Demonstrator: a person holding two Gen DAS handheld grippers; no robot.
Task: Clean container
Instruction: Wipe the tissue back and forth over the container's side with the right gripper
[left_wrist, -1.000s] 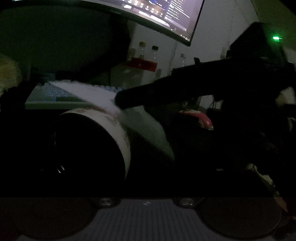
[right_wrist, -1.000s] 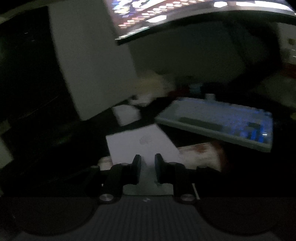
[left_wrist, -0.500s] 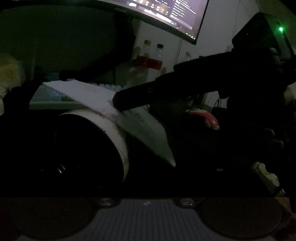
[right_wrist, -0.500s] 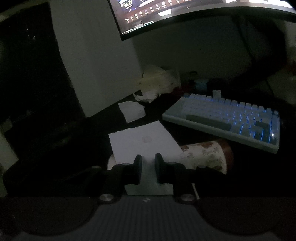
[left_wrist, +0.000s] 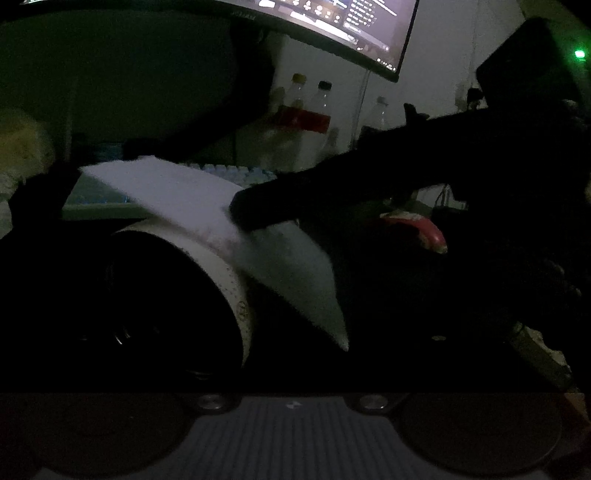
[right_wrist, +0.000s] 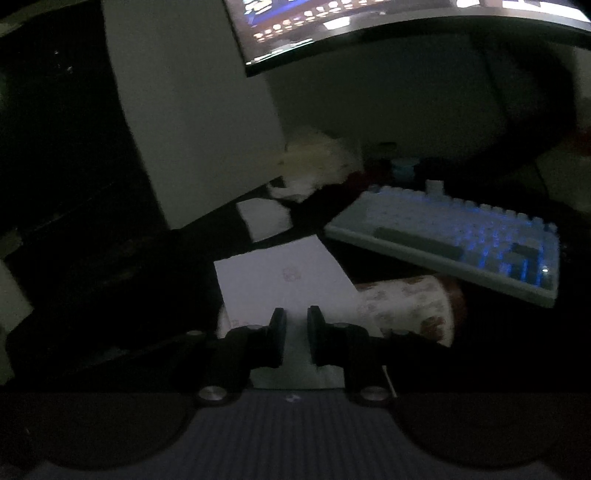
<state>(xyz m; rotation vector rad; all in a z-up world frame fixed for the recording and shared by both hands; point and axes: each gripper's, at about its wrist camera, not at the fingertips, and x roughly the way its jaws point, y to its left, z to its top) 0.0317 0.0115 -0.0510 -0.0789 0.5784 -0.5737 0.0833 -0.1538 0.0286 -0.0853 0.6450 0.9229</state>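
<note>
We are looking at a very dim desk, and our landmark is the patterned cup (right_wrist: 410, 306), the container, lying on its side on the dark desk surface, just in front of the backlit keyboard (right_wrist: 450, 236). In the left wrist view that same cup (left_wrist: 236, 280) fills the near left, its dark mouth turned toward us, pale rim catching what little light there is. Our right gripper (right_wrist: 296, 332) has its fingers (right_wrist: 277, 334) nearly together, only a narrow gap between them, and in that gap sits a white paper tissue (right_wrist: 284, 284); we read it as clamped on the sheet. The tissue spreads forward from the tips and drapes over the cup's upper side, near its mouth. From the left camera we see the right gripper (left_wrist: 251, 210) as a black shape reaching in from the right, its tip pressing the tissue (left_wrist: 192, 195) down where the sheet crosses the top of the cup's rim, one corner hanging down beside the cup. As for our left gripper, its fingers are lost in the darkness around the cup, so we cannot tell whether they are apart or closed, or whether they touch it. Behind the cup, beyond the keyboard, glows a curved monitor (right_wrist: 369, 26); a second small white sheet (right_wrist: 264, 218) lies farther back on the desk, past the tissue.
</note>
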